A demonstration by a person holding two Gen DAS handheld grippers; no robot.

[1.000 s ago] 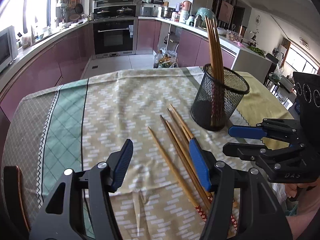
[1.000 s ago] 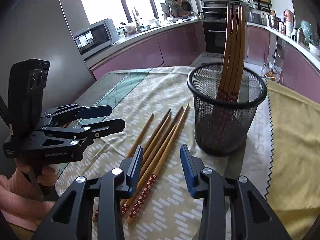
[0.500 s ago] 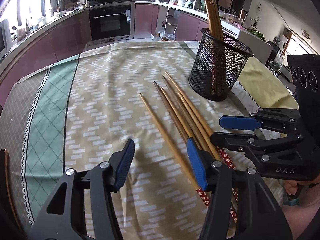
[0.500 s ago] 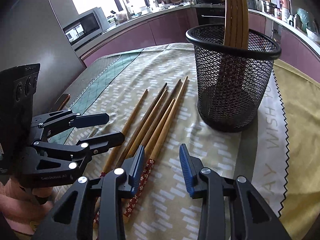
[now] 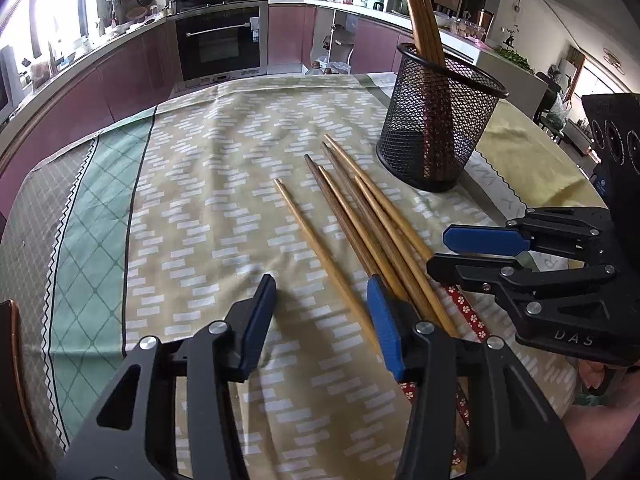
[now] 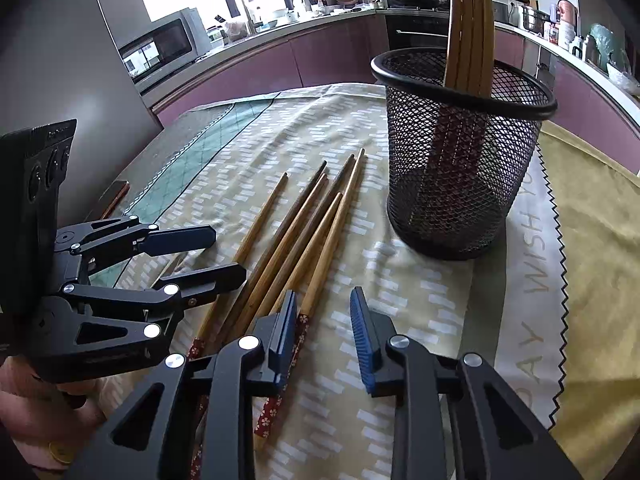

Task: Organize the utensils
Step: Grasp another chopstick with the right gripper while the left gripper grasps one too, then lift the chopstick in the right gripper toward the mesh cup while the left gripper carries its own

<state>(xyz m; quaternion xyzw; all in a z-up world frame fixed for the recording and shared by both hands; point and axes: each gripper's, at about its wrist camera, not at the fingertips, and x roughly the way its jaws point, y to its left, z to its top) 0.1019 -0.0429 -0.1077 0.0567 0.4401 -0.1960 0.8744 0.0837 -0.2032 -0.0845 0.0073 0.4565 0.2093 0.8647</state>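
Observation:
Several loose wooden chopsticks (image 5: 360, 216) (image 6: 304, 220) lie side by side on the patterned tablecloth, red flowered ends toward me. Behind them stands a black mesh holder (image 5: 436, 128) (image 6: 460, 160) with several chopsticks (image 5: 420, 12) (image 6: 468, 20) upright in it. My left gripper (image 5: 320, 282) (image 6: 228, 254) hangs low over the leftmost loose chopstick. Its jaws are closing, with that stick between them and untouched. My right gripper (image 6: 323, 296) (image 5: 440, 252) straddles the rightmost loose chopstick. Its jaws are closing too, and the pads do not press on the stick.
A yellow cloth (image 6: 592, 240) covers the table right of the holder. A dark brown-edged object (image 5: 12, 340) lies at the table's left edge. A hand (image 6: 24, 400) holds the left gripper. Purple kitchen counters and an oven (image 5: 220, 40) lie beyond the table.
Both grippers have sunk closer to the loose chopsticks and tilted further down. The jaws of each have narrowed. The chopsticks and holder have not moved.

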